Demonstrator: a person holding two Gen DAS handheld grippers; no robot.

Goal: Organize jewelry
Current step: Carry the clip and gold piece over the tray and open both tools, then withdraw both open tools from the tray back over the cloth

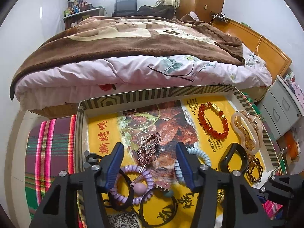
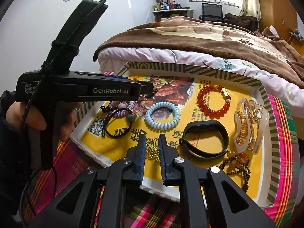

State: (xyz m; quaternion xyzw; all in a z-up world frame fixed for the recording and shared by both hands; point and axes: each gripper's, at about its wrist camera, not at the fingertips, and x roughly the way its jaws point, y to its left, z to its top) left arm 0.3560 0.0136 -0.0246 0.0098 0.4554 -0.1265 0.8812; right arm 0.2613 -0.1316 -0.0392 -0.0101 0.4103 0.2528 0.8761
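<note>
Your left gripper (image 1: 150, 152) stands about half open over the tray (image 1: 152, 93), and its pads press on nothing. Between its fingers lie the rhinestone clip (image 1: 149, 148) and, nearer, the lilac coil tie (image 1: 133, 186). To the right lie the blue coil tie (image 2: 162, 117), the red bracelet (image 2: 213, 100), the black band (image 2: 205, 138) and the clear claw clip (image 2: 250, 125). Your right gripper (image 2: 152, 138) is open only a narrow gap at the near edge; a gold chain (image 2: 152, 153) lies between its fingers, perhaps touching them, I cannot tell.
</note>
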